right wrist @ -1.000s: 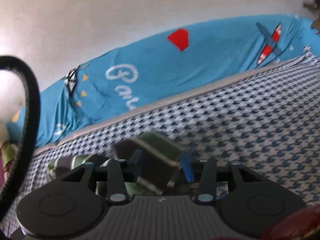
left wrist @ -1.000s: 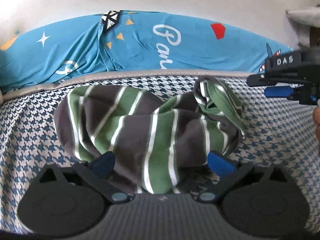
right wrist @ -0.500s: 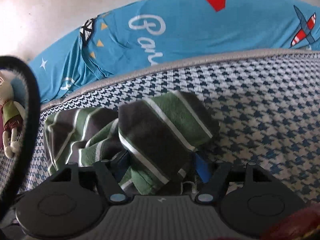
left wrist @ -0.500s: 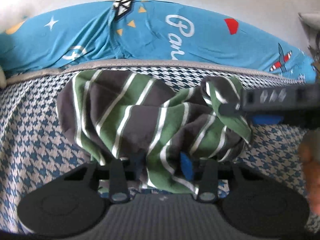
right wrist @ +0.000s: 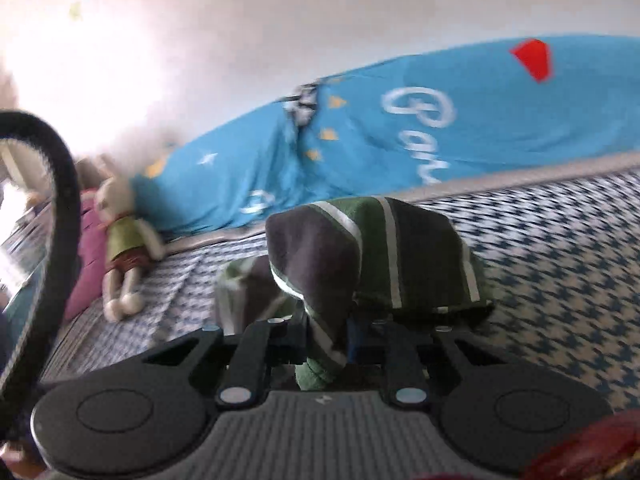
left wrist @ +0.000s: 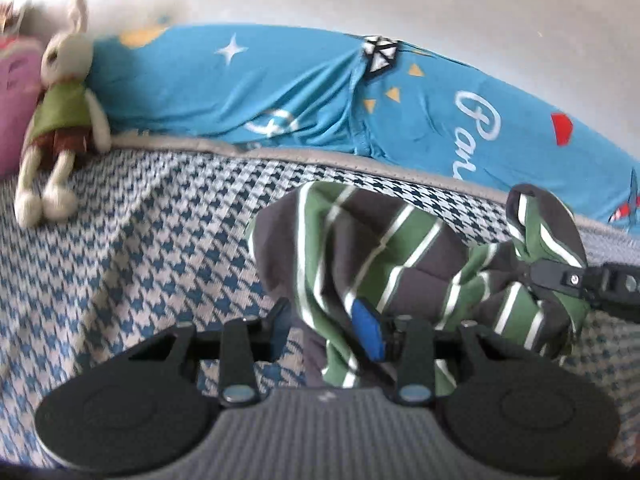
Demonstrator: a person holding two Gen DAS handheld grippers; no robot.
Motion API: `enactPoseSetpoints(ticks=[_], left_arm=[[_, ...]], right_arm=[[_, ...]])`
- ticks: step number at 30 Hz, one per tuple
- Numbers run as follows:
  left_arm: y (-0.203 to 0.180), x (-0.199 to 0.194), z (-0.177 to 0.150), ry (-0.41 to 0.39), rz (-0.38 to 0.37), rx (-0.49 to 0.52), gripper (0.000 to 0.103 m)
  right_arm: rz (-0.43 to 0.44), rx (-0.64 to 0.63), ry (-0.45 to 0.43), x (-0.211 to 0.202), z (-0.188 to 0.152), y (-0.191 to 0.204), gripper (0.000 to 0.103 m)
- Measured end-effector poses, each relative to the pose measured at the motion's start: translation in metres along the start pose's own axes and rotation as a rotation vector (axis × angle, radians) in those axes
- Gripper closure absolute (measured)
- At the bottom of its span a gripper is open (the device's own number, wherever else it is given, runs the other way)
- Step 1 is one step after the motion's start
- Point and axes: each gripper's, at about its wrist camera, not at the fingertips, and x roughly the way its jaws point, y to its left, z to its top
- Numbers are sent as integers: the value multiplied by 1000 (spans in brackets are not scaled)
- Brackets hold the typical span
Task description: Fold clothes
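Presently, the striped garment [left wrist: 384, 252] is found bunched in a loose heap on the houndstooth bed cover [left wrist: 132, 264], near the blue bedding [left wrist: 288, 92] at the wall. No flat panel, straight edge or finished fold can be made out; the green, grey and white cloth is crumpled and partly raised off the bed.

The left tool [left wrist: 324, 328] is noted with its jaws closing, a hanging fold of the garment pinched between them against the blue pad. The right tool [right wrist: 328, 340] is likewise closing, narrower, with a twisted strand of the same cloth clamped between its fingers and a lifted hood of fabric standing above it. In the left wrist view the right tool is seen at the far right edge of the heap.

The task is judged to be at an early stage: the garment has been taken up at two points, but spreading, flattening and every fold are left to do. A stuffed rabbit [left wrist: 60, 120] lies well apart.
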Motion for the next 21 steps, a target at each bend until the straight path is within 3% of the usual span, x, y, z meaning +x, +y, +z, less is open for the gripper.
enactPoseSetpoints(ticks=[9,13,17,21], left_arm=[[27,-25,9,-71,-123,-137,39],[27,-32,8,-77,-190,-137,35],[18,-34,6,-76,-254,-87,21],[3,-27,0,-42,-254,-18,21]], right_arm=[[51,-235,114,19,-28,43,84],[86,-309,160,26,-42,55,83],[113,-393,178,23,-52,66,79],[115,-443,164,10,-52,67,73]])
